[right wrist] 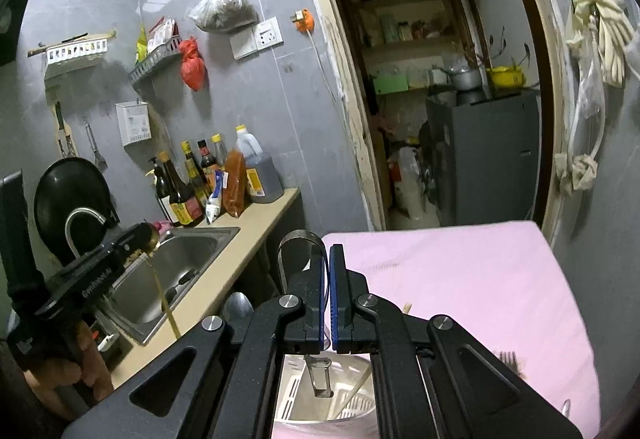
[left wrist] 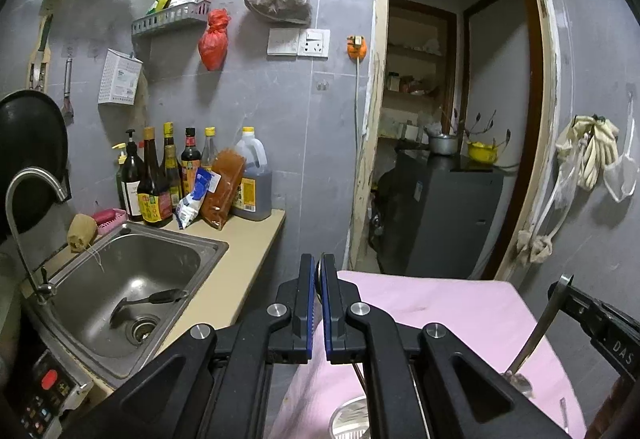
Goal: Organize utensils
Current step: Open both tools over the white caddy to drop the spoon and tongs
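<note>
My left gripper (left wrist: 319,271) is shut on a thin utensil whose round metal end (left wrist: 320,270) shows between the blue pads; its gold-coloured stem (right wrist: 162,293) hangs down in the right wrist view. My right gripper (right wrist: 327,263) is shut on a metal utensil with a looped handle (right wrist: 298,239) above the pads and a flat metal end (right wrist: 320,375) below, over a white slotted utensil holder (right wrist: 320,395). In the left wrist view that utensil's shaft (left wrist: 538,331) slants down to the pink cloth (left wrist: 448,315). A fork (right wrist: 508,357) lies on the cloth.
A steel sink (left wrist: 124,291) with a black spatula (left wrist: 148,299) sits left, with a tap (left wrist: 28,199) and bottles (left wrist: 168,175) on the counter (left wrist: 248,239). An open doorway (left wrist: 452,119) is ahead. A spoon (right wrist: 238,305) lies by the table edge.
</note>
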Available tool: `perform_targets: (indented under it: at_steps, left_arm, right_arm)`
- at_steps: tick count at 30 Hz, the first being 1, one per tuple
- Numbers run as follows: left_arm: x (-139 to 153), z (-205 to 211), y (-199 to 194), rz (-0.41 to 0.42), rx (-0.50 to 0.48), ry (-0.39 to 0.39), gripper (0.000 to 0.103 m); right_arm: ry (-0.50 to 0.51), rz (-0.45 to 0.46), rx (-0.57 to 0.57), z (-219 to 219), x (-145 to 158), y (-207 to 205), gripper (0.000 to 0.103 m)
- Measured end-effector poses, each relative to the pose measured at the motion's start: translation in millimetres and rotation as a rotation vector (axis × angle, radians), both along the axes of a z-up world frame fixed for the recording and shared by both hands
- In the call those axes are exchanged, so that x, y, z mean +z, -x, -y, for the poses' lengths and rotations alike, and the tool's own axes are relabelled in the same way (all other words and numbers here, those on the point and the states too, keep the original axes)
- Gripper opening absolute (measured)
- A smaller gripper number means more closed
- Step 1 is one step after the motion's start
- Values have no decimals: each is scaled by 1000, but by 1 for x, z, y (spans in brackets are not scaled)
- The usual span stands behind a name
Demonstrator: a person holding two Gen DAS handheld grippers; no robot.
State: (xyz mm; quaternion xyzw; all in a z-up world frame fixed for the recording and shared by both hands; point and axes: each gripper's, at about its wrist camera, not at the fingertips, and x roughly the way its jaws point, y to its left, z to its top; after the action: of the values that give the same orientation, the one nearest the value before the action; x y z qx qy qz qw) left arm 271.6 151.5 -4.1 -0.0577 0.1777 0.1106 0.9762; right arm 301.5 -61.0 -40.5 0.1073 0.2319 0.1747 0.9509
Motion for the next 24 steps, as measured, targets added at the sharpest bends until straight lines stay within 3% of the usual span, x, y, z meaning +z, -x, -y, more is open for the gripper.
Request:
perform_targets:
  at_steps: [7, 12, 14, 16, 17, 24]
  left_arm:
    - [-18, 5, -4, 7, 5, 27, 4]
    - [-27, 13, -7, -43, -47, 20, 5]
    - [-32, 14, -8, -78, -72, 32, 5]
    - [-35, 15, -7, -111, -97, 46, 5]
    - [-36, 16, -7, -124, -105, 52, 5]
    - [-42, 12, 3, -183, -155, 114, 12]
  right_arm:
    - [-5, -65, -10, -1, -20, -6, 3]
    - [16, -110, 8, -2, -26, -7, 4]
    - [26, -127, 12, 0, -27, -5, 8]
    - [42, -153, 11, 1, -29, -4, 30]
    - [45, -165, 11, 3, -31, -1, 35]
    - [66, -198, -12, 16, -33, 13, 38]
